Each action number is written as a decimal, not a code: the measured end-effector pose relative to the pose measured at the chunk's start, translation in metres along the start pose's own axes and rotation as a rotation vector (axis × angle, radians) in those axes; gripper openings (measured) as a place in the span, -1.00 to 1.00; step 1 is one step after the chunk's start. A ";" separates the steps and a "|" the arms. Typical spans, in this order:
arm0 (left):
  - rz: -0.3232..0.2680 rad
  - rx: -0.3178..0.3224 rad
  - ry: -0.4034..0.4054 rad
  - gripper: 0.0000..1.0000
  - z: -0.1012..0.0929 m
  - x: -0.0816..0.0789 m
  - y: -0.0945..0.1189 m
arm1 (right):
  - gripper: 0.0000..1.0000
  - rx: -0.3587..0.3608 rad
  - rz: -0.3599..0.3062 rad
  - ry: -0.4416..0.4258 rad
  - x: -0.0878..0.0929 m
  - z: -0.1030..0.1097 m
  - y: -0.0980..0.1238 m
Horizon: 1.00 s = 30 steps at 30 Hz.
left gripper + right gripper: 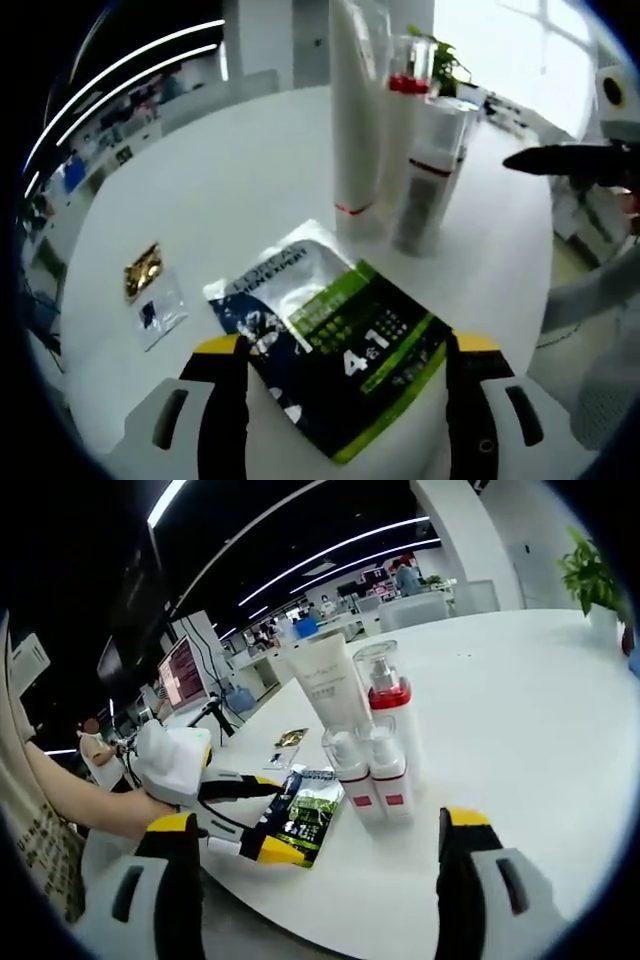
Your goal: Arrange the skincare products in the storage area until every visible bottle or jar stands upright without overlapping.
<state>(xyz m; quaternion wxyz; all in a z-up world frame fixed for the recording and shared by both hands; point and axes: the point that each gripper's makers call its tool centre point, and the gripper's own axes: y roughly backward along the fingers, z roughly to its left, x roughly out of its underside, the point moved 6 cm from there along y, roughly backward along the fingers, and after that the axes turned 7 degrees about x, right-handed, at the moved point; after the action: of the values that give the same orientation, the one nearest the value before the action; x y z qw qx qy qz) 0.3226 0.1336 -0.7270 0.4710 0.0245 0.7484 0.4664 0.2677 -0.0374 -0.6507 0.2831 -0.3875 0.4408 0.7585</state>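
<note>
We see a broad white round table [520, 680] in an open office. Long strip lights [340, 548] run across a dark ceiling. Beyond the table stand grey chairs [415, 608], desks and a lit monitor [183, 670], with people seated far off. A potted green plant [590, 575] sits at the table's far edge, beside a white pillar [475, 530]. Bright daylight pours through large windows [520, 40].

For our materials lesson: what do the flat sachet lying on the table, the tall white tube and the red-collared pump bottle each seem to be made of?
The sachet looks like thin glossy plastic or foil laminate: it lies flat, printed, with glare. The tall white tube seems soft matte plastic, smooth and opaque. The pump bottle appears to be white plastic under a clear cap; whether that cap is plastic or glass cannot be told.
</note>
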 end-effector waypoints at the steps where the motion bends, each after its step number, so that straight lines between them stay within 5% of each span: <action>1: -0.005 0.002 0.005 0.58 0.000 -0.001 0.002 | 0.99 -0.001 -0.001 0.002 0.000 0.000 0.000; 30: -0.075 0.024 0.031 0.94 0.000 0.010 0.058 | 0.99 -0.025 0.011 0.035 0.002 0.003 -0.002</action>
<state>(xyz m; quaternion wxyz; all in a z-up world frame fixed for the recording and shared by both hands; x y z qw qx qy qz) 0.2932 0.1709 -0.6921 0.4761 -0.0055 0.7615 0.4397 0.2667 -0.0334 -0.6520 0.2662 -0.4019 0.4385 0.7585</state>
